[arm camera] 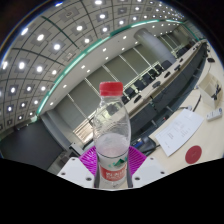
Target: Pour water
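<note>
A clear plastic water bottle [112, 130] with a red cap [110, 89] and a red, white and green label stands upright between my fingers. My gripper [112, 165] is shut on the bottle's lower body, and the magenta pads [88, 160] press on it from both sides. The bottle is lifted, with the room's ceiling and the desks behind it. Its base is hidden below my fingers.
A white table [185, 135] with sheets of paper and a small red thing [194, 153] lies to the right beyond the bottle. Long curved rows of desks [170, 75] fill the hall behind. A ceiling with several round lights [60, 40] spans above.
</note>
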Motion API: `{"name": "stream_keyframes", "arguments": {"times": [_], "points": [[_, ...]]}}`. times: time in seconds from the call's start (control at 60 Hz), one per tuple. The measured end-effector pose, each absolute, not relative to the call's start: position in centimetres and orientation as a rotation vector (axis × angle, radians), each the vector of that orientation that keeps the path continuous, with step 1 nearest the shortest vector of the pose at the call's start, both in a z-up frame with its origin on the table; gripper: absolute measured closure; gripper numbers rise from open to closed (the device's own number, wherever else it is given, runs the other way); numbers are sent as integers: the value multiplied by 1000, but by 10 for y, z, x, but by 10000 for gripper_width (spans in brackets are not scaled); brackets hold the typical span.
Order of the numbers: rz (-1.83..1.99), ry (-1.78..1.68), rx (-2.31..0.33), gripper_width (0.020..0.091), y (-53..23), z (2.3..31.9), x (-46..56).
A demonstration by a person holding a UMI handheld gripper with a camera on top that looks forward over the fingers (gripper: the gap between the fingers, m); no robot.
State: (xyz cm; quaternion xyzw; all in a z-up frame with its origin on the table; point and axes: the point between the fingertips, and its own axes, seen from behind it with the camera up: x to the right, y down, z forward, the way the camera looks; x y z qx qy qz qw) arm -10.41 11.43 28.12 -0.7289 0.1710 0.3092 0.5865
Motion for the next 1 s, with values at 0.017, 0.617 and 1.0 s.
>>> {"name": "stream_keyframes", "arguments": {"times": [0.017, 0.617, 1.0], "points": [[677, 374, -1697, 728, 115, 284, -96], [122, -42, -1902, 730, 161, 102, 98], [122, -73, -1949, 427, 150, 69, 99]]}}
